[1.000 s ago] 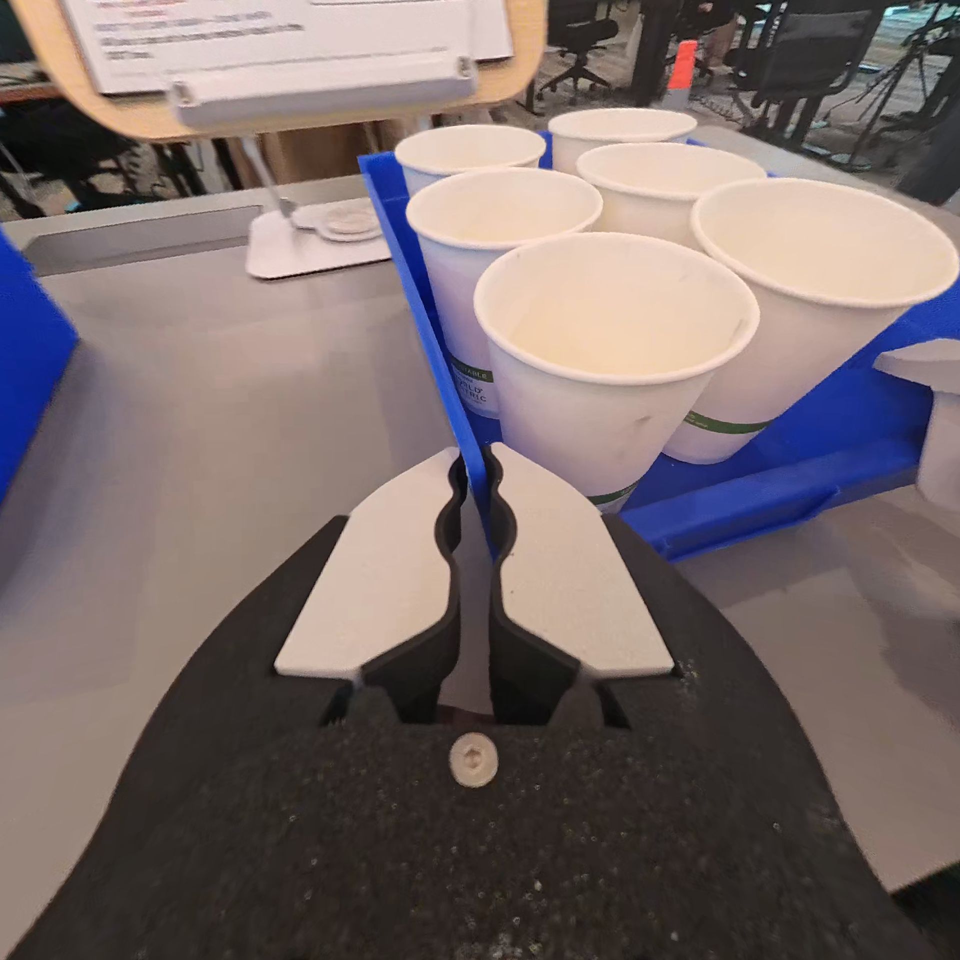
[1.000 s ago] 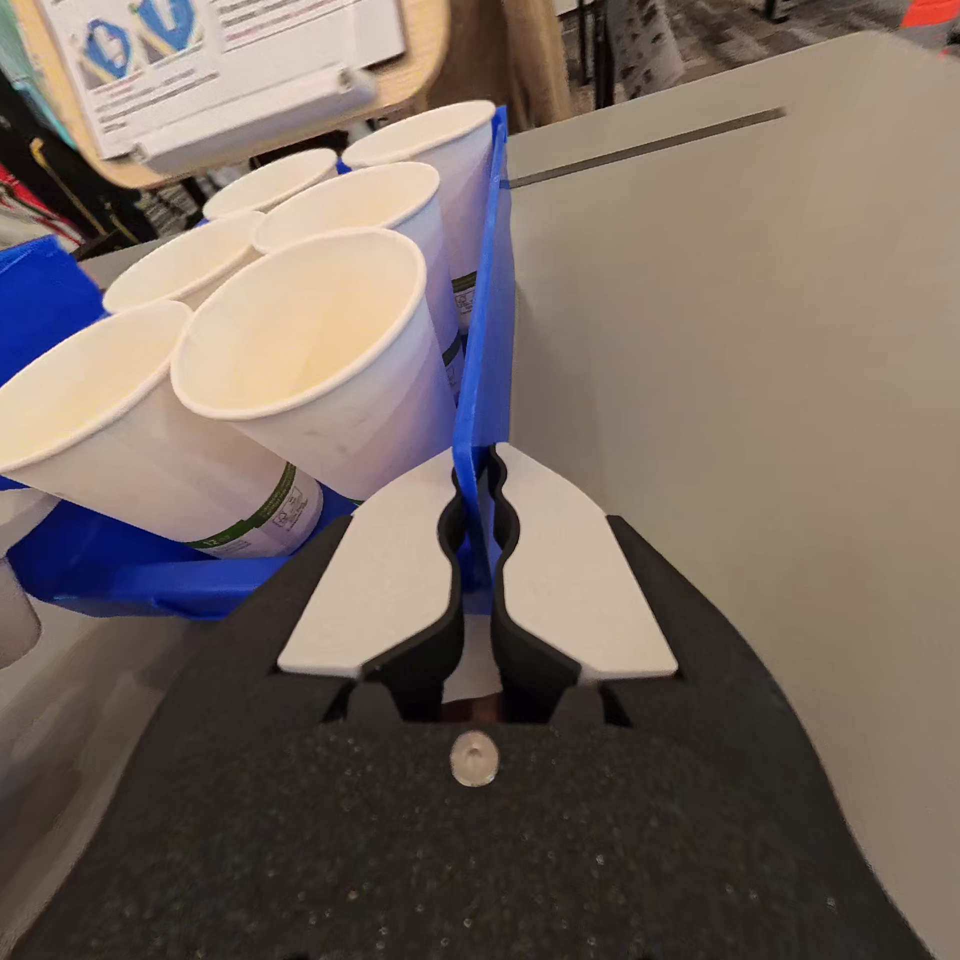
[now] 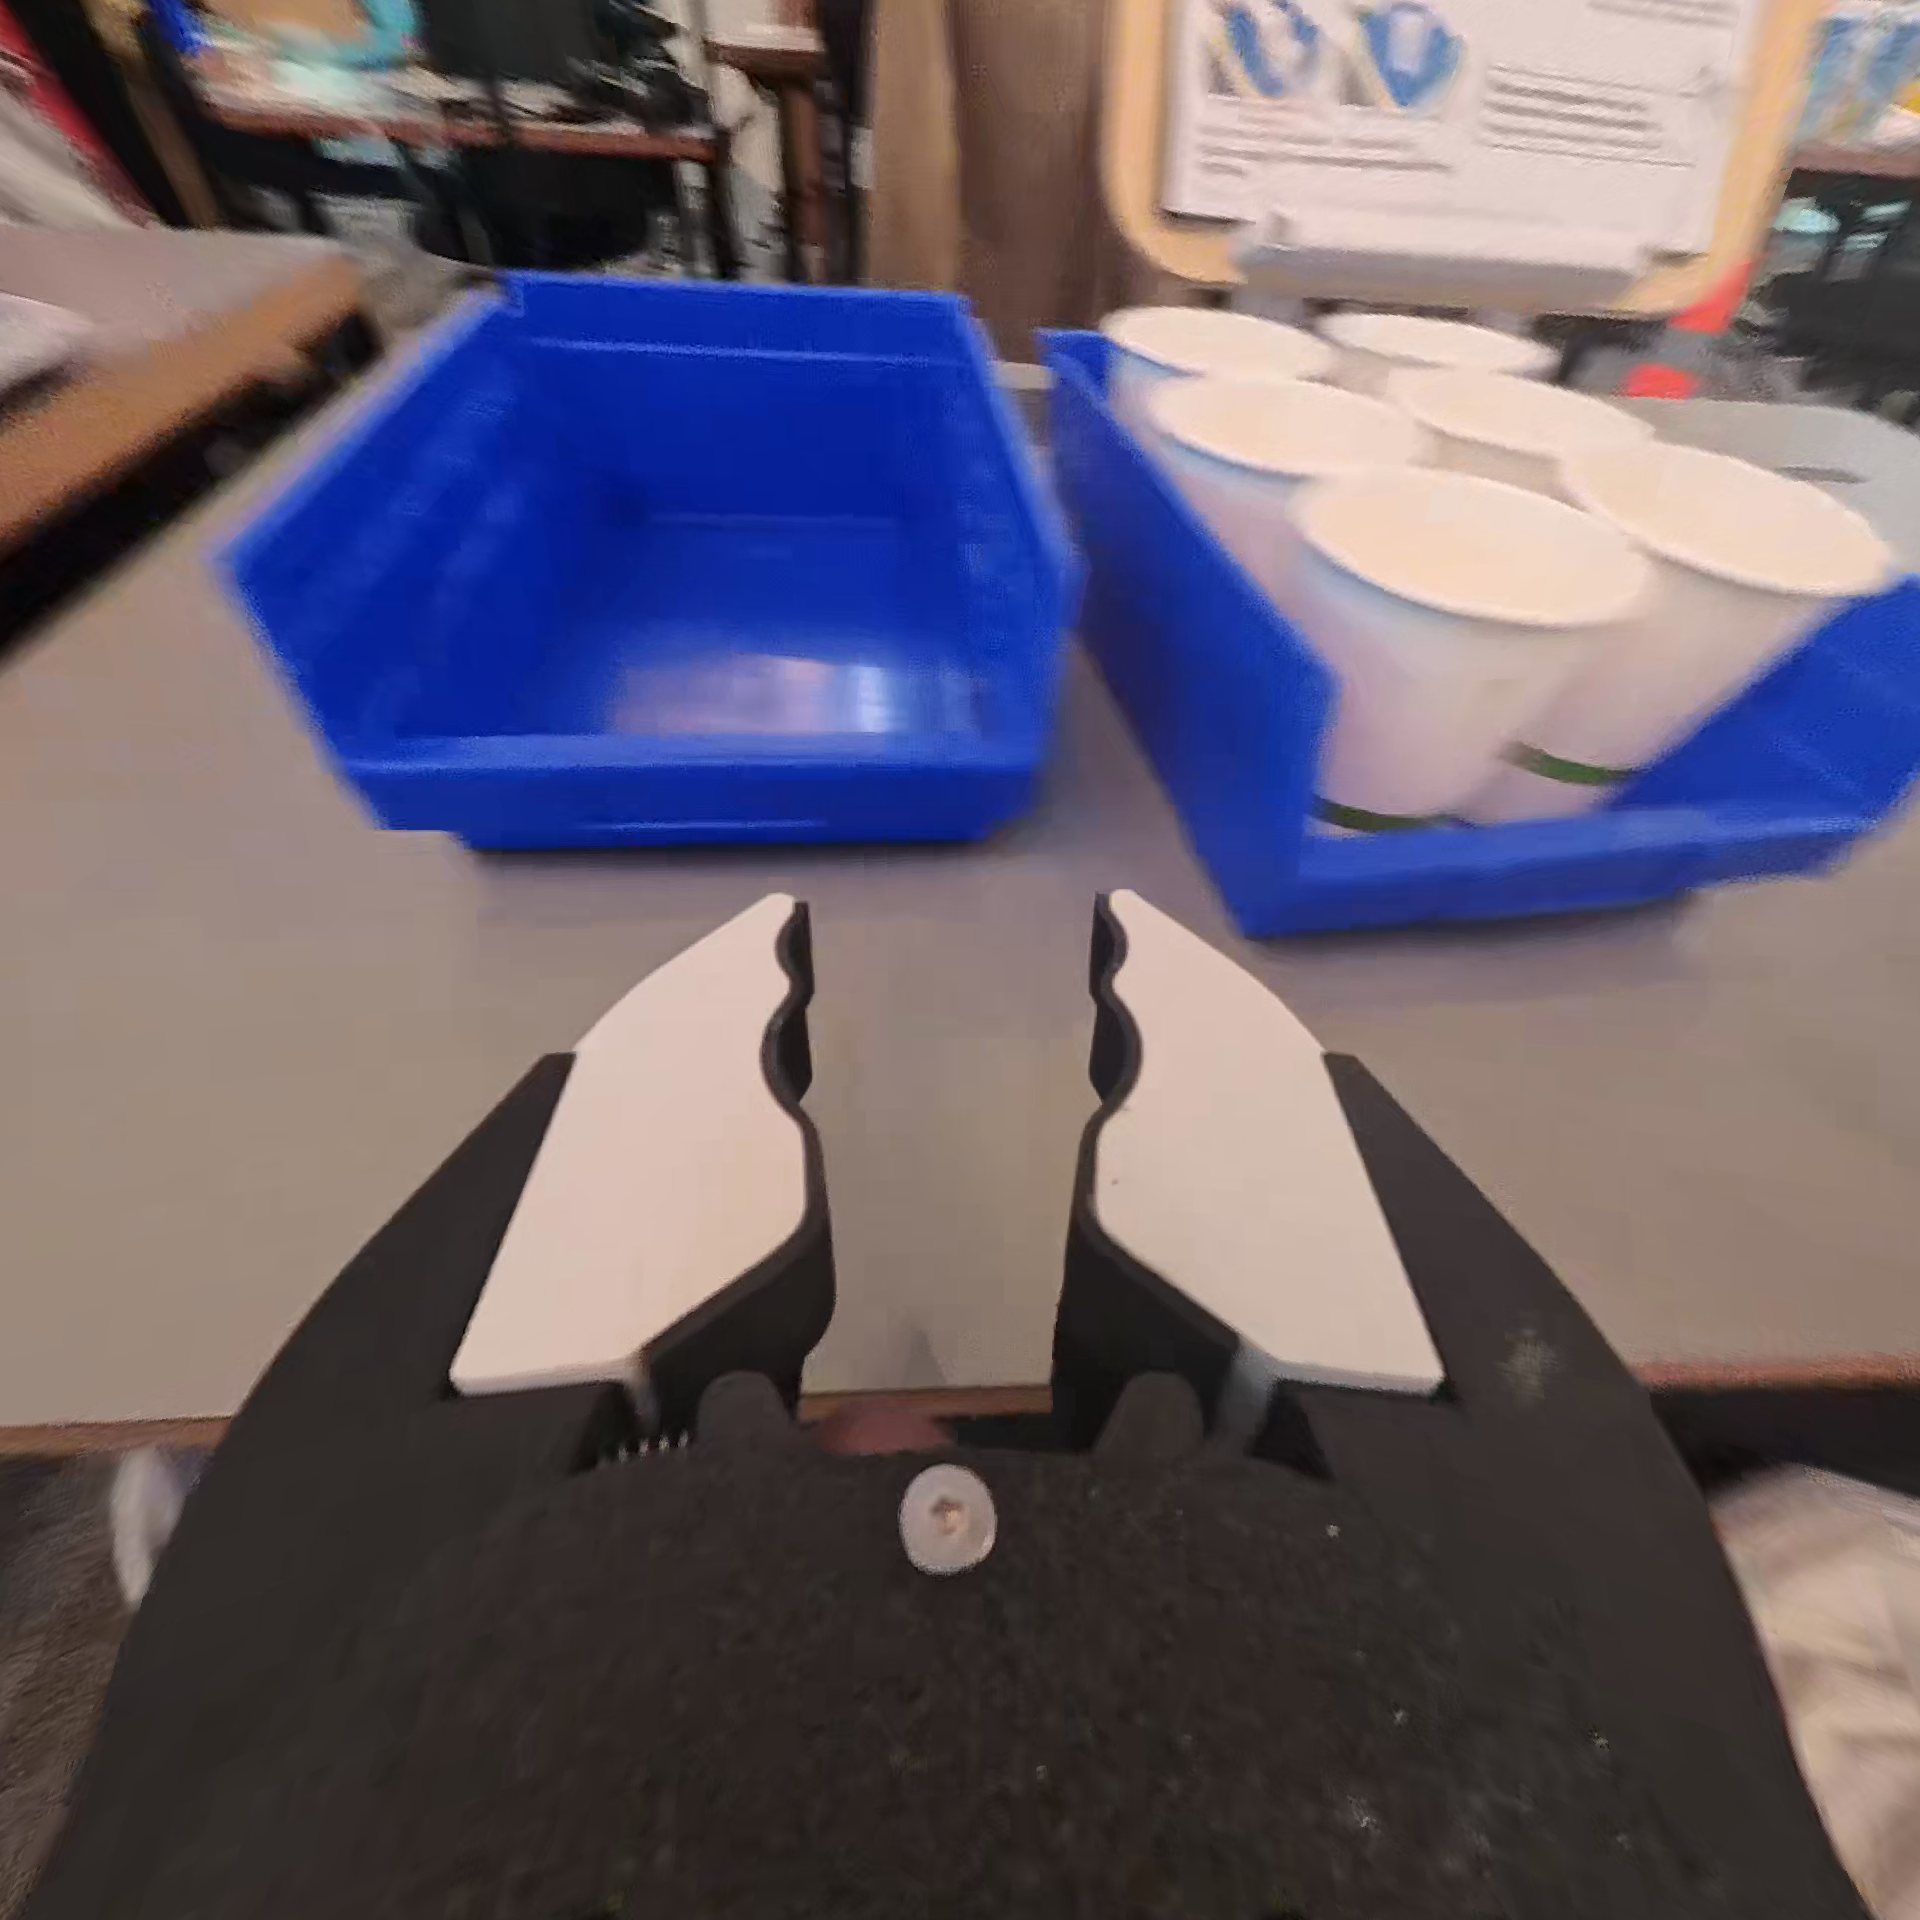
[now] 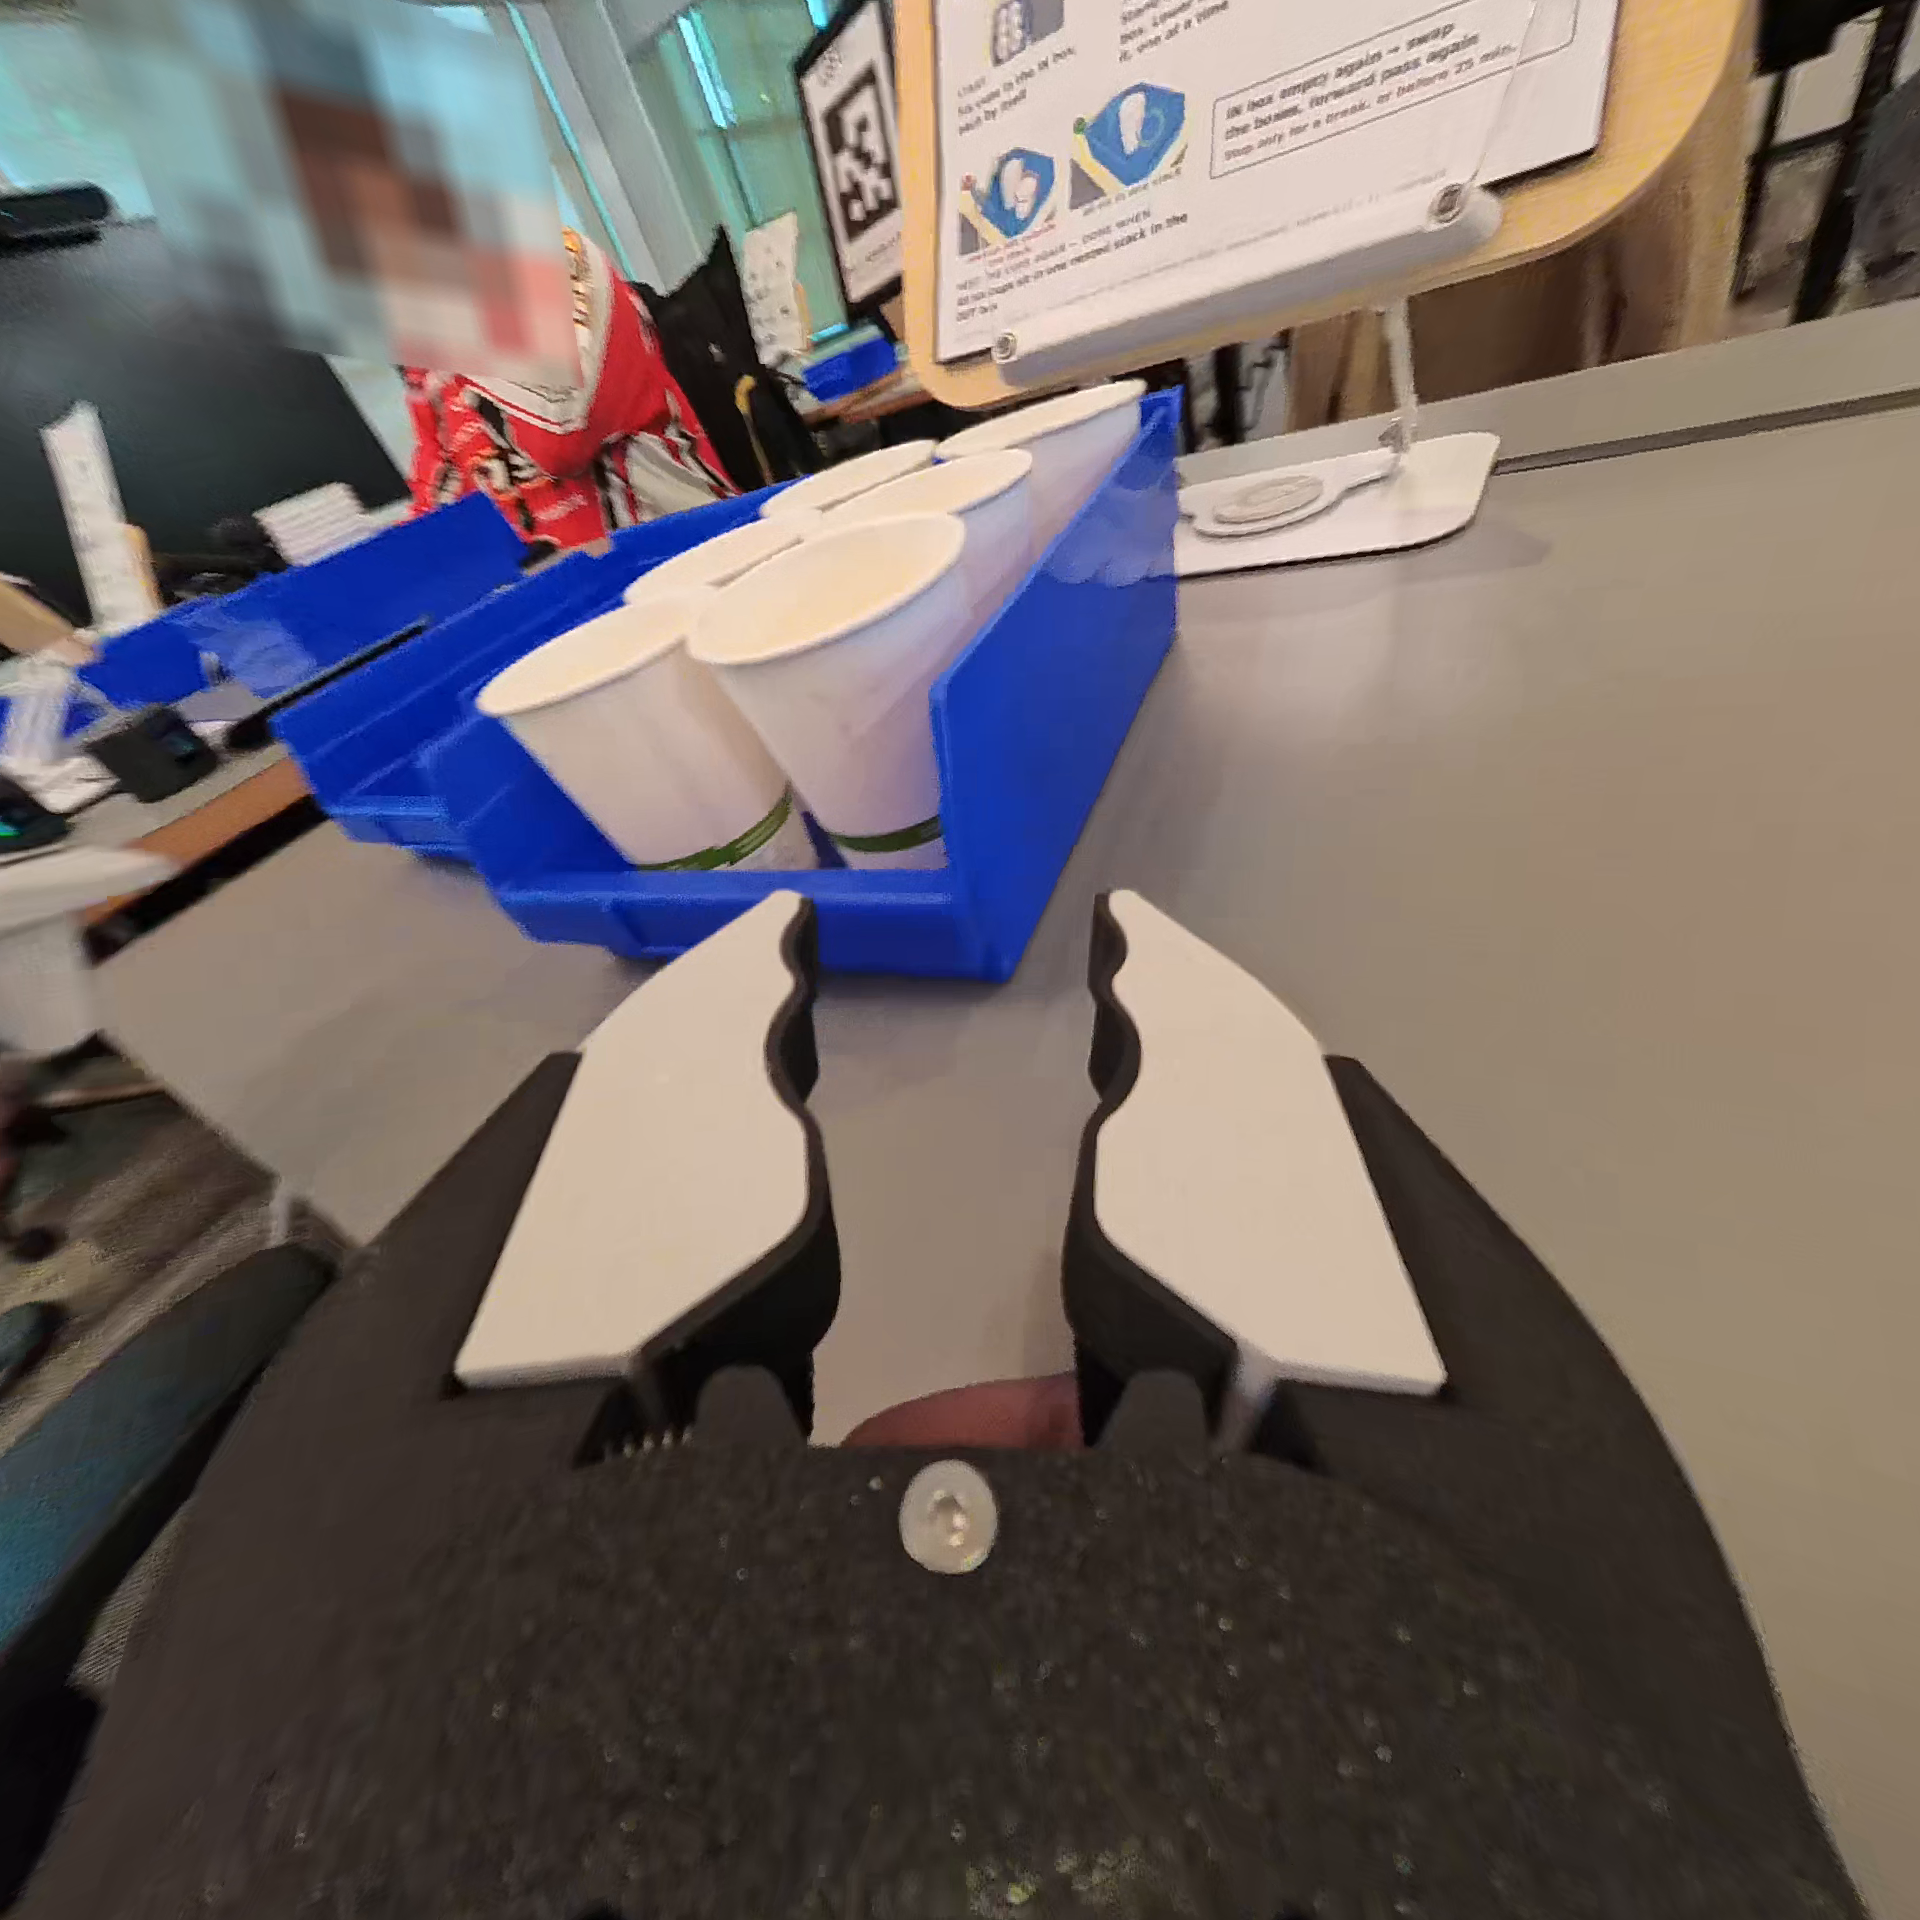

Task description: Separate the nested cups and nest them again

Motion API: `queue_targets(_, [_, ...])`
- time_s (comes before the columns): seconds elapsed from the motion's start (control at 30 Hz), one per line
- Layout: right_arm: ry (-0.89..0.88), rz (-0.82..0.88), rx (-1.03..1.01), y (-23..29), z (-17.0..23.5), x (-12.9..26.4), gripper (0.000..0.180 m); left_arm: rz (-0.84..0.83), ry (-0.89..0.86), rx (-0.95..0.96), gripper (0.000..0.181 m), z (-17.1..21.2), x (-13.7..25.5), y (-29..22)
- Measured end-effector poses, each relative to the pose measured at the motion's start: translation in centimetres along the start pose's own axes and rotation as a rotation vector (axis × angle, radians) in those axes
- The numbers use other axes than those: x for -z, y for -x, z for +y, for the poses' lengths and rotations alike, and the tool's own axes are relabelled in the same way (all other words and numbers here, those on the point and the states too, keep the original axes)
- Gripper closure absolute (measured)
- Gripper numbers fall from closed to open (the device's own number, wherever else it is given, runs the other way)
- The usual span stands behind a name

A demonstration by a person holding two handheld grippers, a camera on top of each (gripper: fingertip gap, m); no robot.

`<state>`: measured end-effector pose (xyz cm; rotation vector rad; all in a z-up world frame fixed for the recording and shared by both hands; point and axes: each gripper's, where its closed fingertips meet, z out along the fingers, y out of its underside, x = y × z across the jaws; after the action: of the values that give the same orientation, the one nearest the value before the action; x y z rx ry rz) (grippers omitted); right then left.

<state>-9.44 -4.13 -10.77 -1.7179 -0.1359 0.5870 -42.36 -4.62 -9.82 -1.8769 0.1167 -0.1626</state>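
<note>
Hovering over the grey table [image 3: 208,1039], left gripper [image 3: 948,925] and right gripper [image 4: 951,920] both gape, holding nothing. Six white paper cups [image 4: 831,665] stand separately in one blue bin [image 4: 1049,727]; only the left wrist view shows the empty blue bin [image 3: 644,800] beside it.

Six white cups [image 3: 1455,623] – two blue bins [image 3: 644,582] – one sign stand [image 4: 1340,509].
</note>
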Motion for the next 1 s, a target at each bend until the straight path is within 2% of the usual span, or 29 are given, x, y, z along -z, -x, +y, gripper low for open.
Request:
queue_targets(0.13, [-0.001,-0.133,-0.088,2.3,-0.5,0.6,0.134,-0.134,0.065,0.002,0.121,-1.7,-3.0,9.2])
queue_targets(0.23, [0.049,-0.177,-0.043,3.9,0.2,0.6,0.134,-0.191,0.079,0.026,0.112,-3.2,-6.6,13.8])
queue_targets(0.33, [0.074,-0.159,0.012,4.0,1.1,0.1,0.136,-0.167,0.085,0.08,0.11,-4.3,-9.2,15.4])
queue_targets(0.43, [0.108,-0.19,-0.044,4.2,1.9,-0.4,0.137,-0.142,0.151,0.072,0.11,-3.9,-11.8,15.7])
queue_targets(0.5, [0.128,-0.215,-0.07,4.7,2.5,-0.6,0.138,-0.184,0.186,0.036,0.11,-3.3,-13.1,16.3])
queue_targets(0.53, [0.146,-0.216,-0.068,5.0,2.9,-0.9,0.138,-0.212,0.193,0.012,0.113,-3.2,-13.5,16.7])
queue_targets(0.67, [0.229,-0.175,0.001,6.4,5.2,-1.6,0.137,-0.313,0.22,-0.017,0.146,-2.5,-13.6,18.3])
queue_targets(0.77, [0.269,-0.232,0.037,9.1,6.6,-1.8,0.136,-0.348,0.239,-0.039,0.157,-1.8,-13.6,19.2])
queue_targets(0.83, [0.289,-0.278,0.046,10.8,7.2,-1.8,0.137,-0.367,0.206,-0.071,0.152,-2.2,-13.9,19.7])
queue_targets(1.0, [0.314,-0.334,0.089,13.1,7.6,-2.0,0.137,-0.395,0.212,-0.081,0.118,-3.0,-14.7,21.4])
